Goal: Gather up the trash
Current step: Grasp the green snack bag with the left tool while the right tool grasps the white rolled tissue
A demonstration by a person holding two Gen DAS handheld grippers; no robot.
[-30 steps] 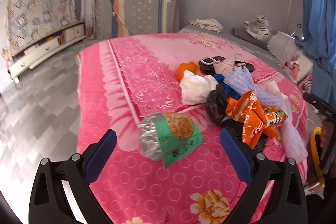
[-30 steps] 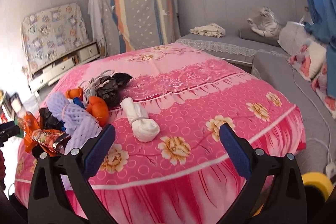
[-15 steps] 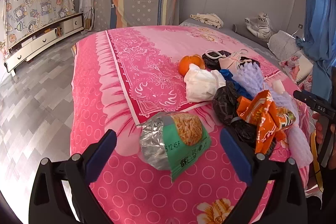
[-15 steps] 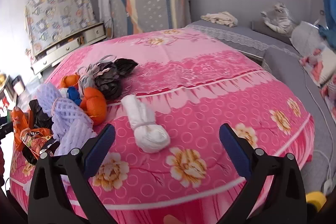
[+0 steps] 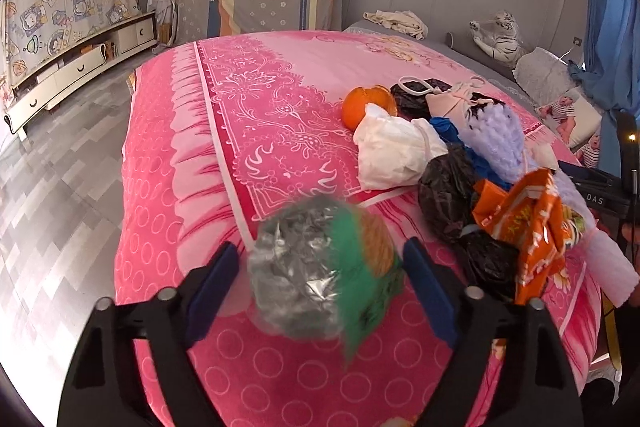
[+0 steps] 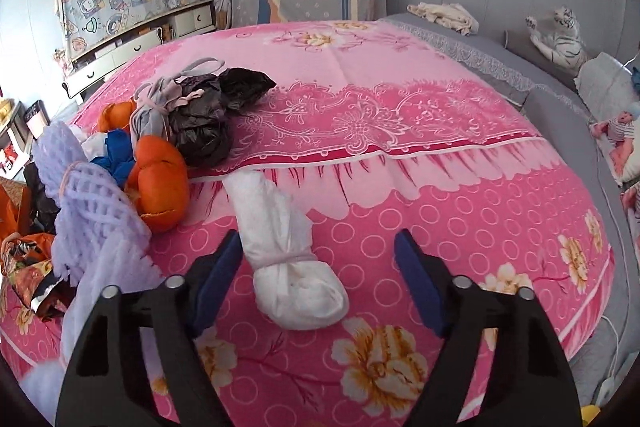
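Motion-blurred crumpled snack bag (image 5: 326, 275); foam netting (image 6: 92, 211) cut off by the frame's lower-left edge.
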